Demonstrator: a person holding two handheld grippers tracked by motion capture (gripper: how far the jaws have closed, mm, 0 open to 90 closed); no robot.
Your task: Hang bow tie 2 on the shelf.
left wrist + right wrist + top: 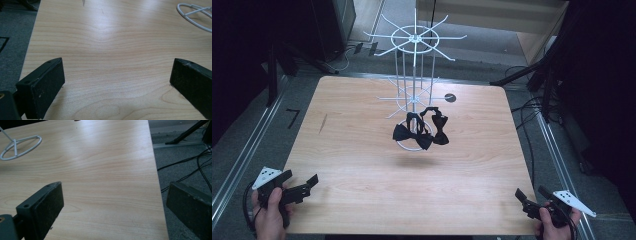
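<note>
Left gripper [302,181], right gripper [532,194]: jaws spread, empty, at near table [362,165] corners. White wire rack [414,75], two black bow ties [422,131]: toward far edge.

no readable text, labels, brands or numbers anywhere: not on the bench [362,165], the white wire rack [414,75] or its bow ties [422,130].

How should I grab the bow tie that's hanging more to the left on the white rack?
Probably pinch the left bow tie at its narrow middle knot, coming from the person's side of the table. The wings flare wide and look floppy, while the knot is slim enough to fit between the fingers. It hangs by its strap from a low hook of the white rack, so lifting up should free it.
</note>
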